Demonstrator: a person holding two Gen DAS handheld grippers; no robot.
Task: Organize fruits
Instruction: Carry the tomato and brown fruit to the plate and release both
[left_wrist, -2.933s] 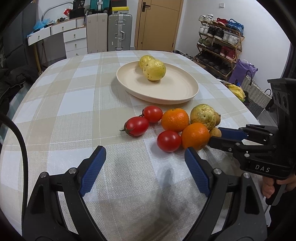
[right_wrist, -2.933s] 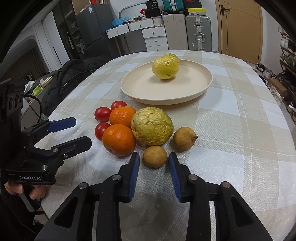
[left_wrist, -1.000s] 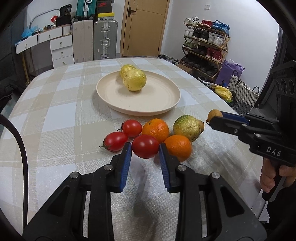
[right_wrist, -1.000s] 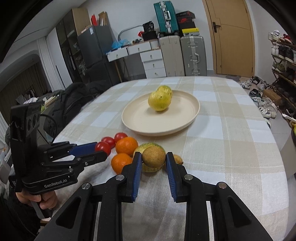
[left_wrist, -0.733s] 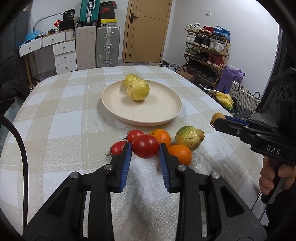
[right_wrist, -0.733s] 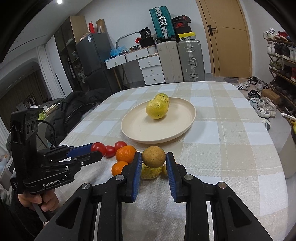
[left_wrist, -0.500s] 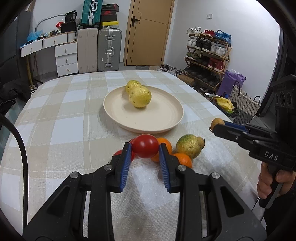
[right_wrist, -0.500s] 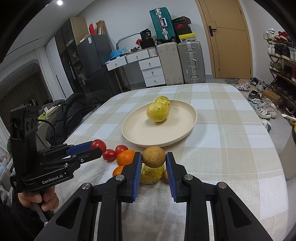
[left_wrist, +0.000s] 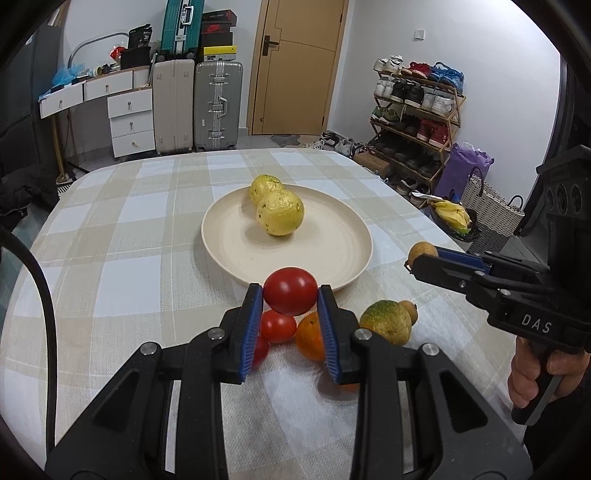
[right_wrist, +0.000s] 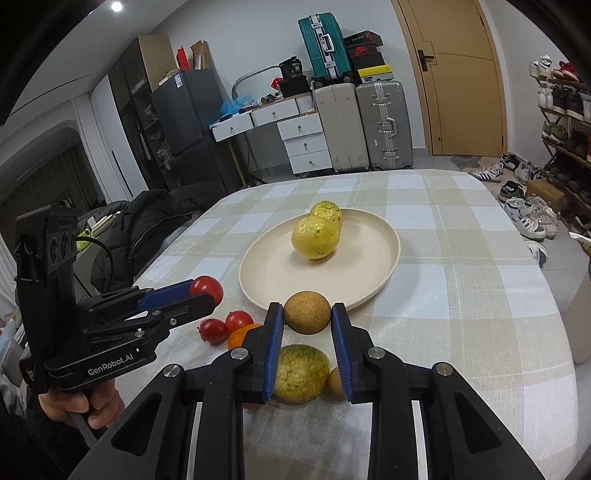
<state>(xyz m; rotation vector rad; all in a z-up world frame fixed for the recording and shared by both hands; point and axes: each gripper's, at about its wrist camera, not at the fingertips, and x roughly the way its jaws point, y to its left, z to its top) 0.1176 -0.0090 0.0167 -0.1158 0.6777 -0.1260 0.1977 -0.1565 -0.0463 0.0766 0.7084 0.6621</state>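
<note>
My left gripper (left_wrist: 290, 300) is shut on a red tomato (left_wrist: 290, 290) and holds it above the table near the front rim of the cream plate (left_wrist: 325, 266). My right gripper (right_wrist: 307, 314) is shut on a small brown round fruit (right_wrist: 307, 312), also lifted near the plate's (right_wrist: 373, 258) front rim. Two yellow fruits (left_wrist: 280, 218) lie on the plate. On the cloth below lie two tomatoes (right_wrist: 226, 325), oranges (left_wrist: 309, 336), a green-yellow bumpy fruit (left_wrist: 386, 322) and another small brown fruit (right_wrist: 335, 380).
The table has a checked cloth (left_wrist: 122, 266). Suitcases (left_wrist: 218, 105) and drawers stand behind it, a shoe rack (left_wrist: 417, 122) to the right. A dark jacket (right_wrist: 155, 218) lies off the table's left side. The right gripper shows in the left wrist view (left_wrist: 424, 258).
Both grippers have closed on their fruits and lifted them off the cloth, moving up and toward the plate. The remaining fruits stay in their cluster.
</note>
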